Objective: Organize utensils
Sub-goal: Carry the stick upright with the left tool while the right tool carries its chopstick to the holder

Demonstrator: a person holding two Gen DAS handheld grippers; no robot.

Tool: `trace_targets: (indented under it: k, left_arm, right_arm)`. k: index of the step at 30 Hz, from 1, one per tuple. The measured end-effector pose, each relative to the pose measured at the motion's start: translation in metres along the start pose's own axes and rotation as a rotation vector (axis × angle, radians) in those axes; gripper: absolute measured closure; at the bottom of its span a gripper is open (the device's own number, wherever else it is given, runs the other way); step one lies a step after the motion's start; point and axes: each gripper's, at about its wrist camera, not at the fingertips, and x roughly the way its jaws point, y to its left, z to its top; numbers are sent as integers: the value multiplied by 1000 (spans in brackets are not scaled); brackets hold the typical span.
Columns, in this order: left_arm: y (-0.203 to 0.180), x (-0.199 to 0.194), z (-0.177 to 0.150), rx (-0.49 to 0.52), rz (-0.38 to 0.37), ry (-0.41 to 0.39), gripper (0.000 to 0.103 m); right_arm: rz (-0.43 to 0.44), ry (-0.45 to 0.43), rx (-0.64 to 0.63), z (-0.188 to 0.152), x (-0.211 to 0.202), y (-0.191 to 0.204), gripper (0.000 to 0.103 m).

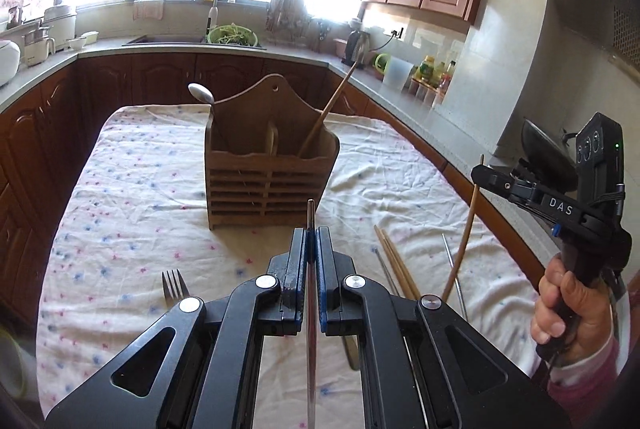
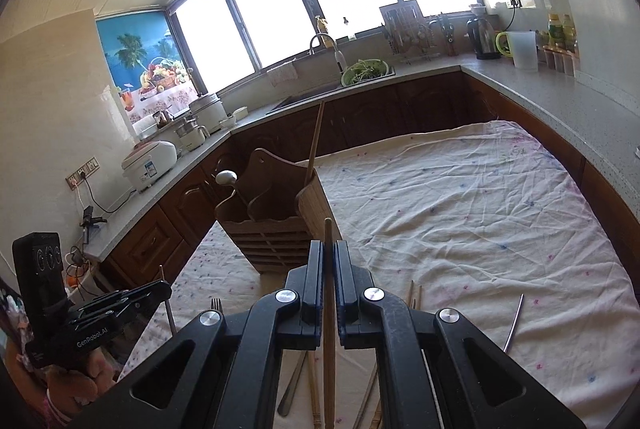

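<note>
My left gripper is shut on a thin metal chopstick, held above the cloth and pointing toward the wooden utensil caddy. My right gripper is shut on a wooden chopstick, also held off the cloth, near the caddy. A spoon stands in the caddy's left compartment and a wooden chopstick leans in its right one. In the left wrist view the right gripper shows at the right edge with its wooden chopstick hanging down.
On the flowered cloth lie a fork, two wooden chopsticks and metal chopsticks. Another metal chopstick lies to the right. Kitchen counters surround the table on three sides.
</note>
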Motion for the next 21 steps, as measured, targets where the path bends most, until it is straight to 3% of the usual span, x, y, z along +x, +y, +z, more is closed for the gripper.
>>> trace_targets:
  k: [21]
  left_arm:
    - [10, -31, 27, -12, 22, -124, 100]
  right_arm:
    - [41, -79, -41, 33, -3, 19, 98]
